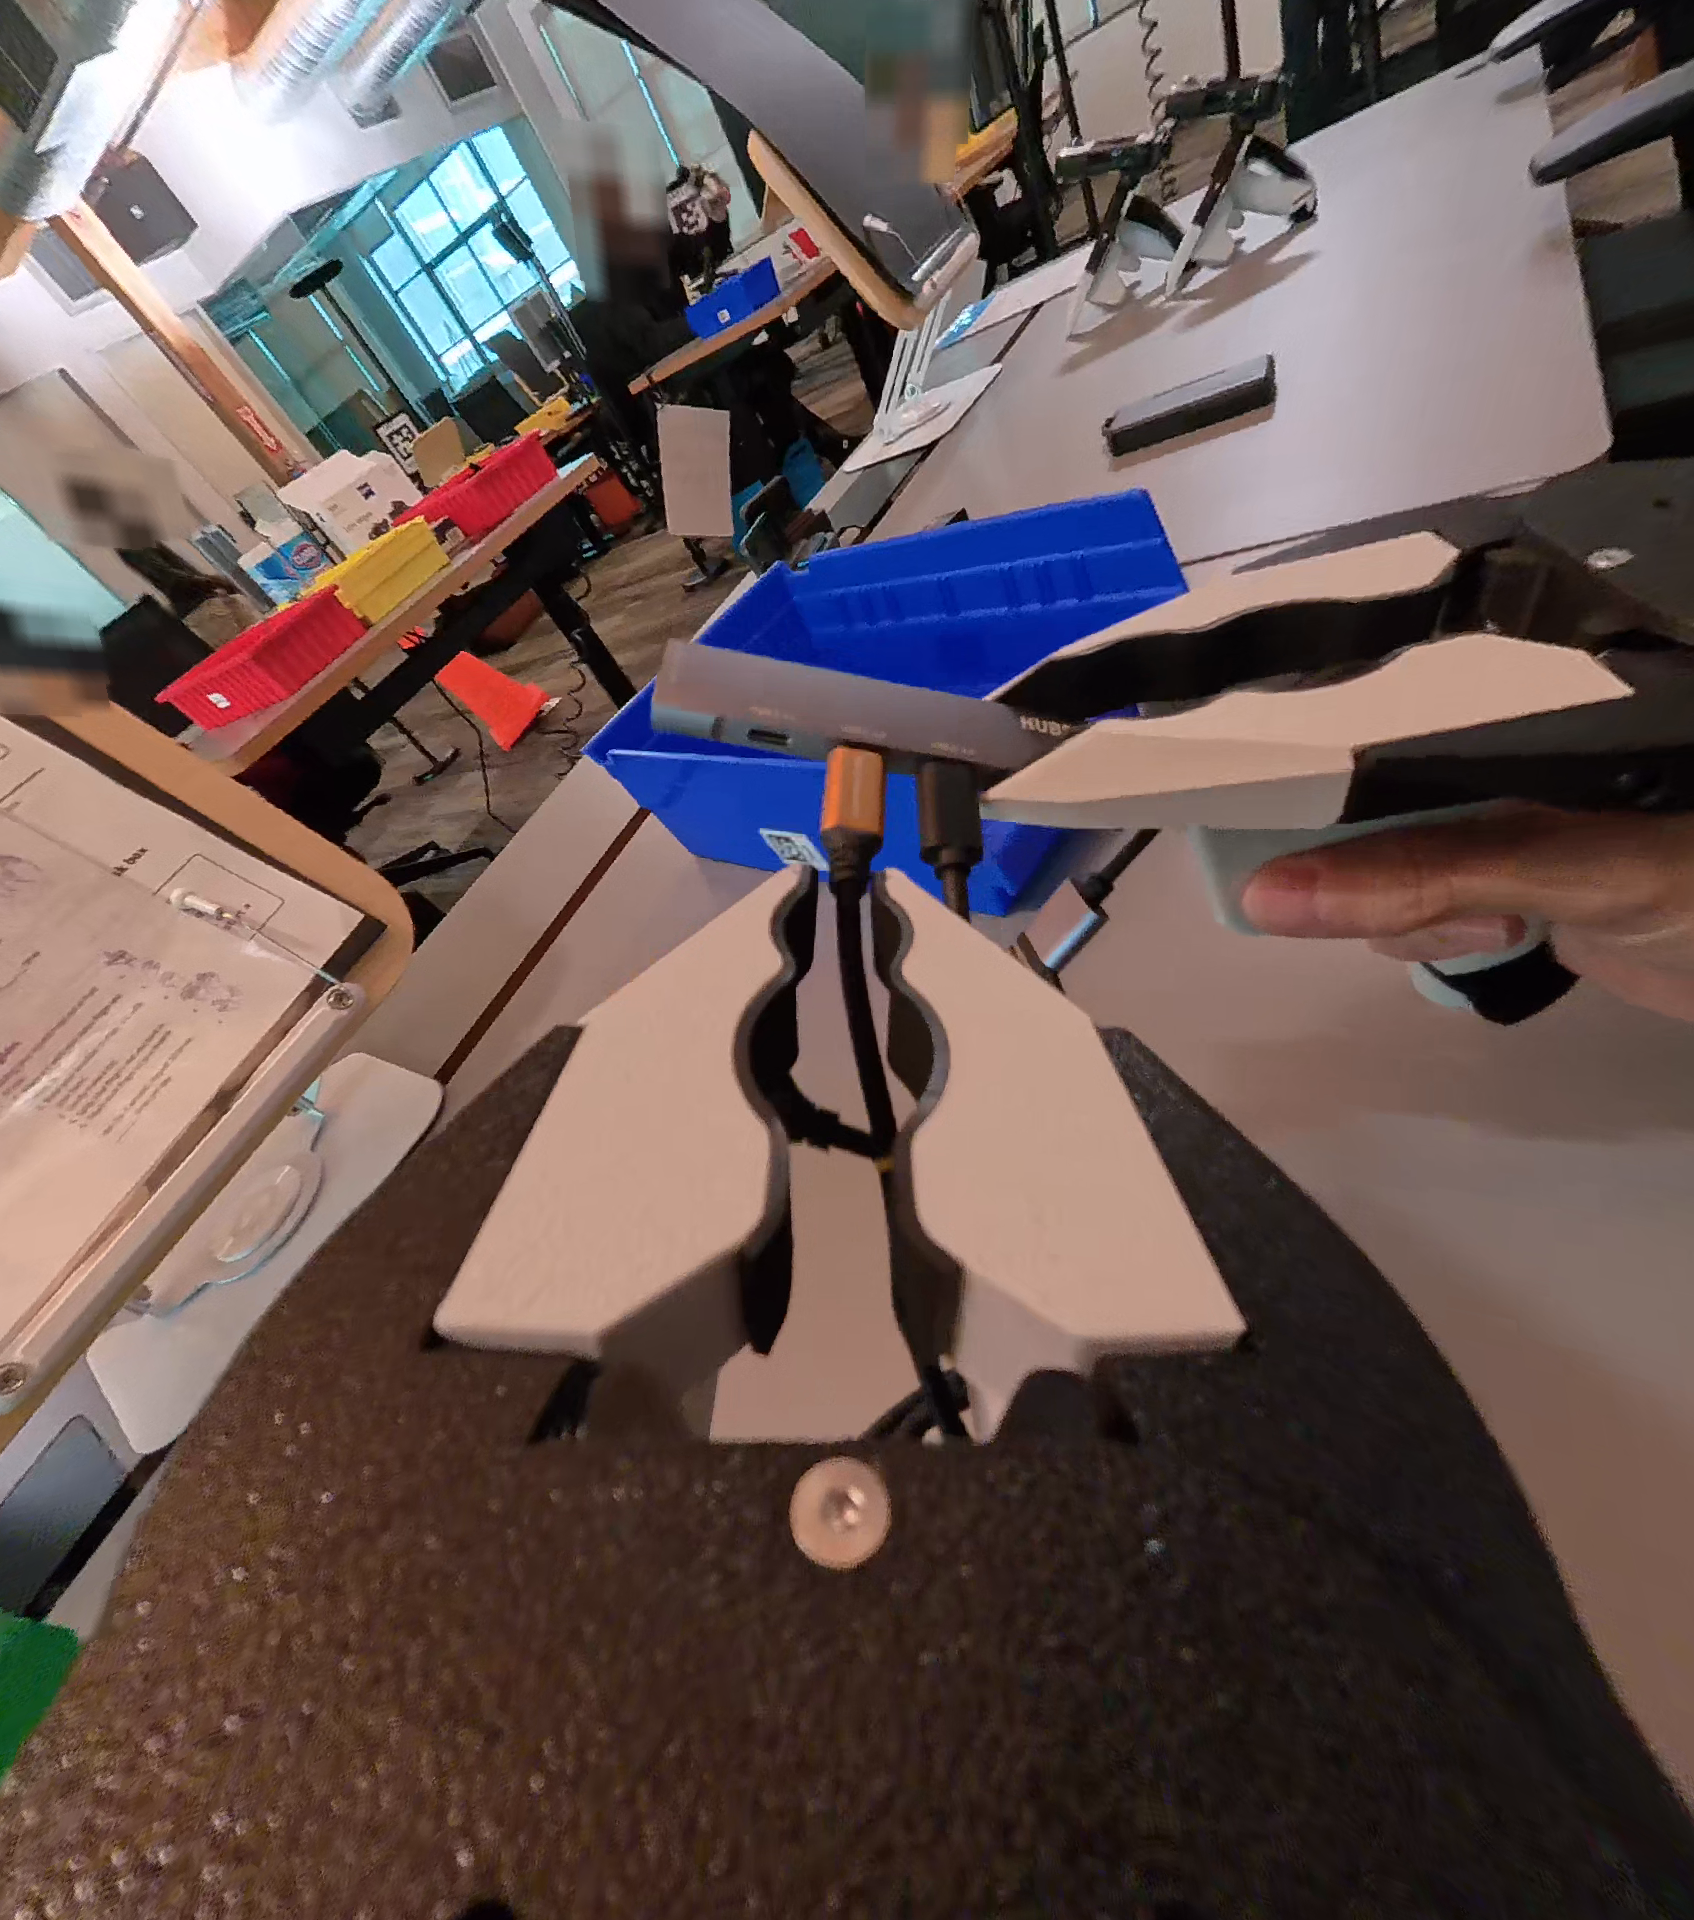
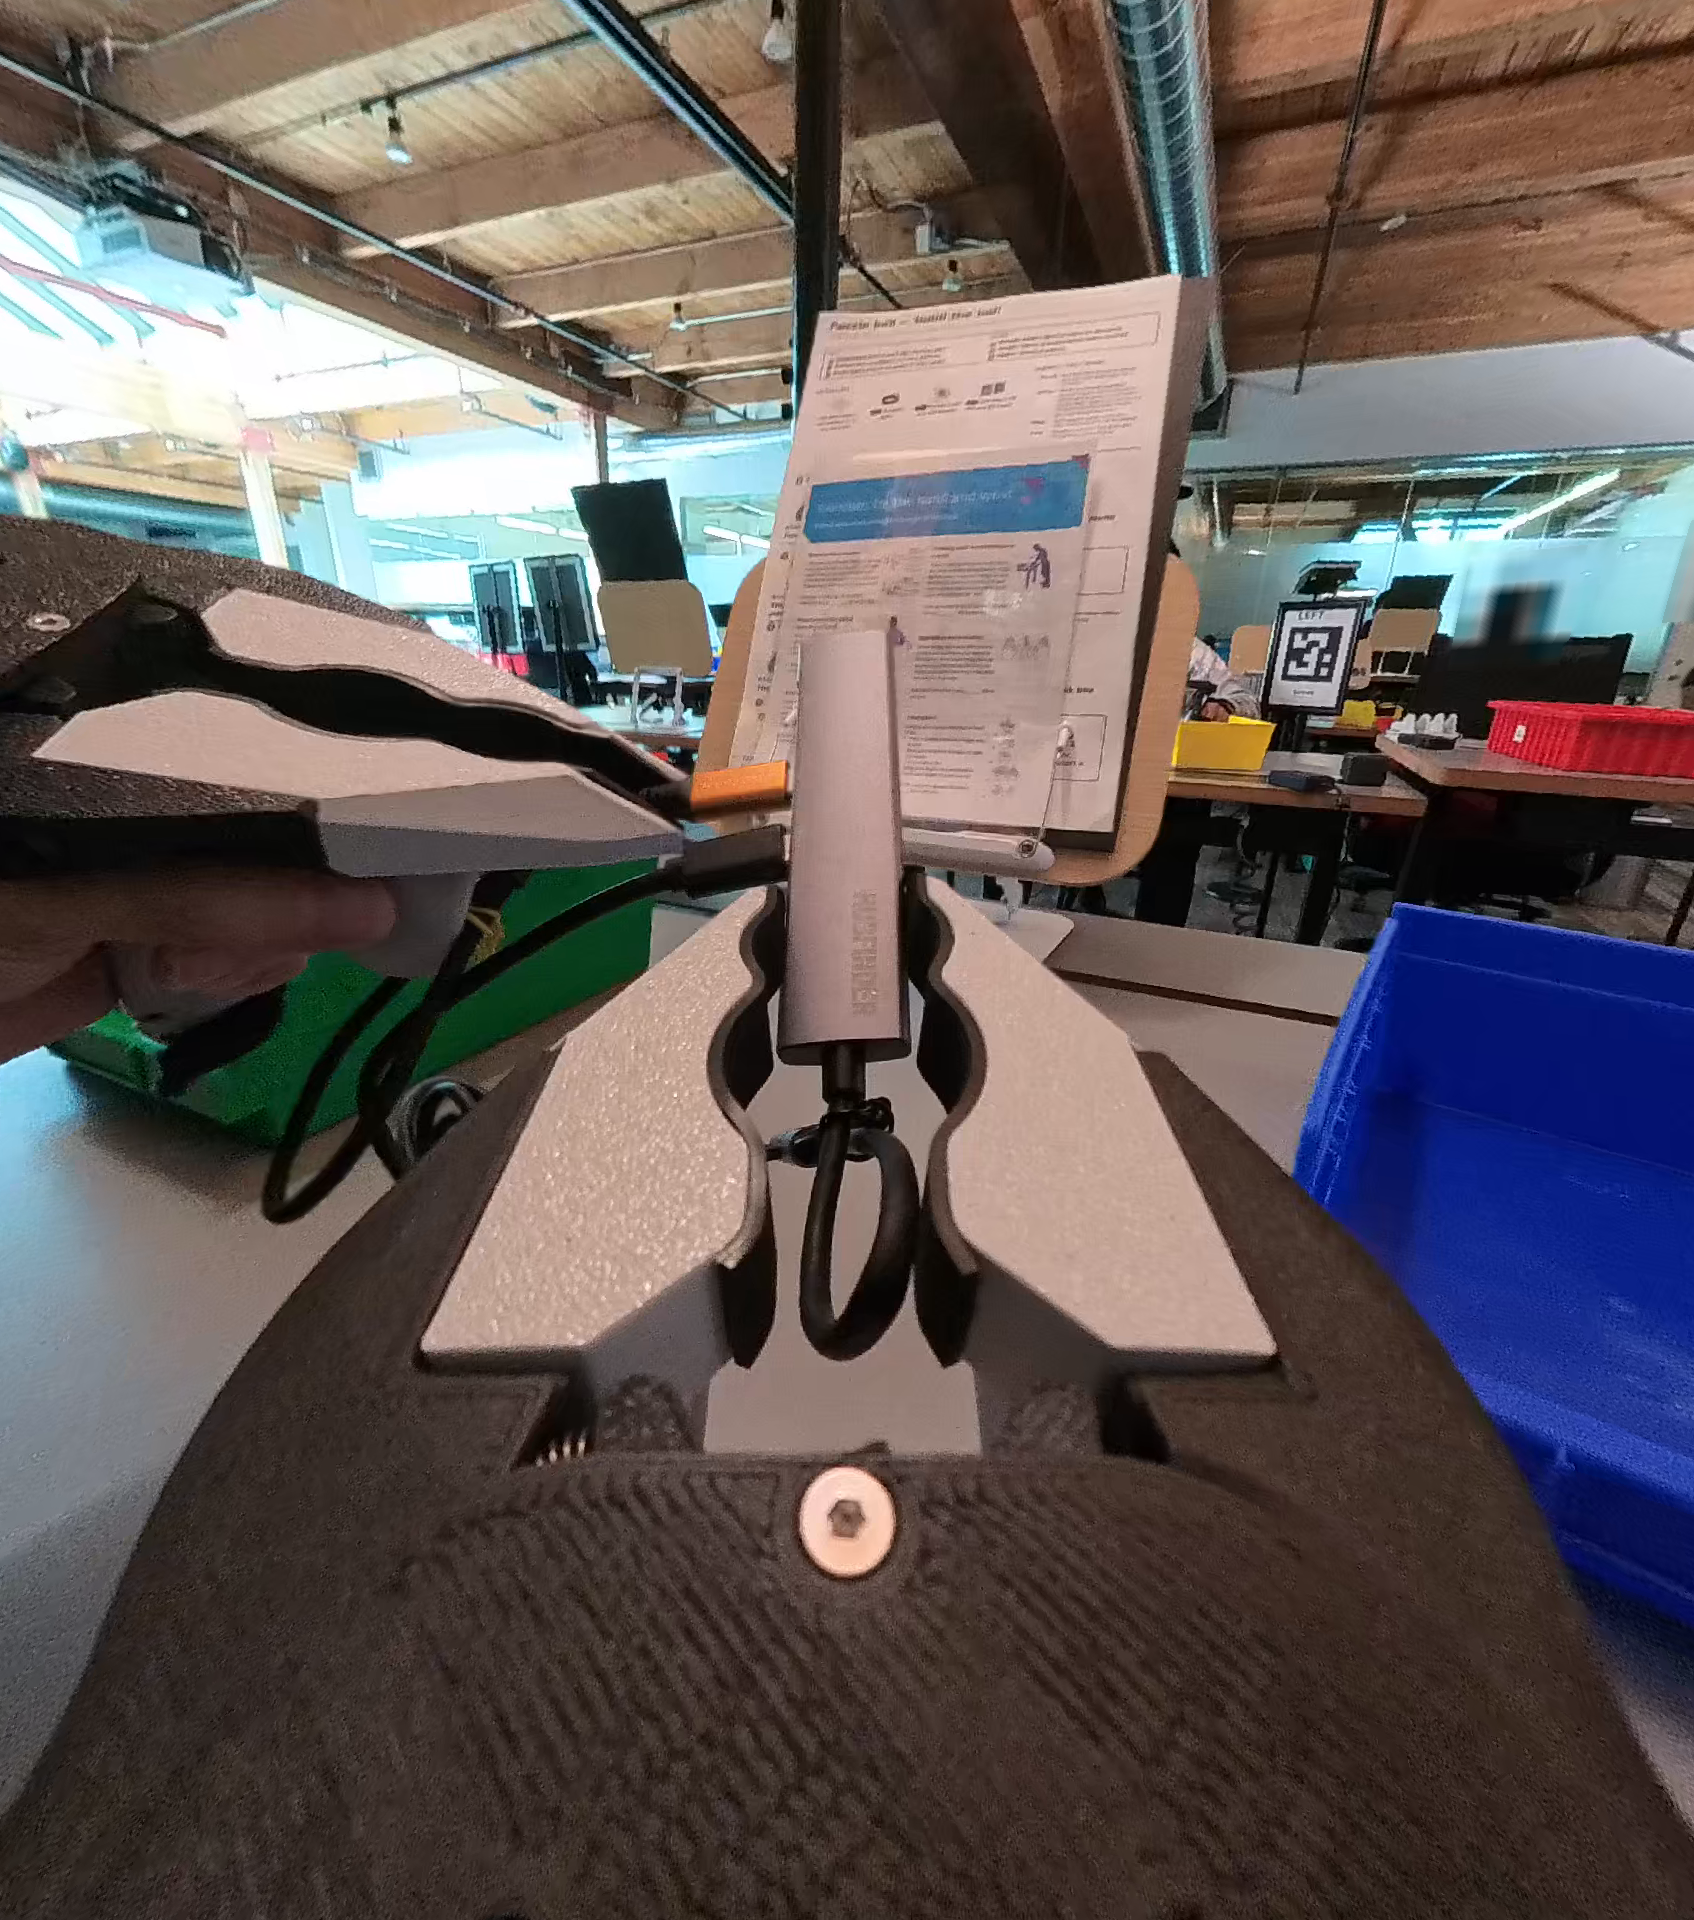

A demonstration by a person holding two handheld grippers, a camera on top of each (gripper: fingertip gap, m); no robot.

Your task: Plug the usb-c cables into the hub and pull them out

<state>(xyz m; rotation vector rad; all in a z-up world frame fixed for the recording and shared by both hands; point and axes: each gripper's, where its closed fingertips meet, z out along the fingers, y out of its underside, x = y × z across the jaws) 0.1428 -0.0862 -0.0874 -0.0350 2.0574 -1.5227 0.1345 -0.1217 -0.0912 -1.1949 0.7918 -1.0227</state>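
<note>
Hub (image 2: 843,831) clamped in right claw (image 2: 843,935), left claw (image 1: 838,883) pinching orange-plugged cable (image 1: 851,800), above grey table (image 1: 1342,1091) in workshop

We note a matt brushed-metal hub (image 2: 843,831), glossy blue plastic bin (image 2: 1549,1195), and grainy, rough gripper fingers (image 2: 614,1143).

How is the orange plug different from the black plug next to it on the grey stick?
Colour: the orange plug has a shiny orange shell, while the black plug is plain dark.
Place: the orange plug sits nearer the middle of the hub; the black plug sits closer to the right tongs holding the hub's end.
Hold: the left tongs close on the orange plug's cable; the black plug's cable hangs free.
Both are plugged into the hub.
</note>
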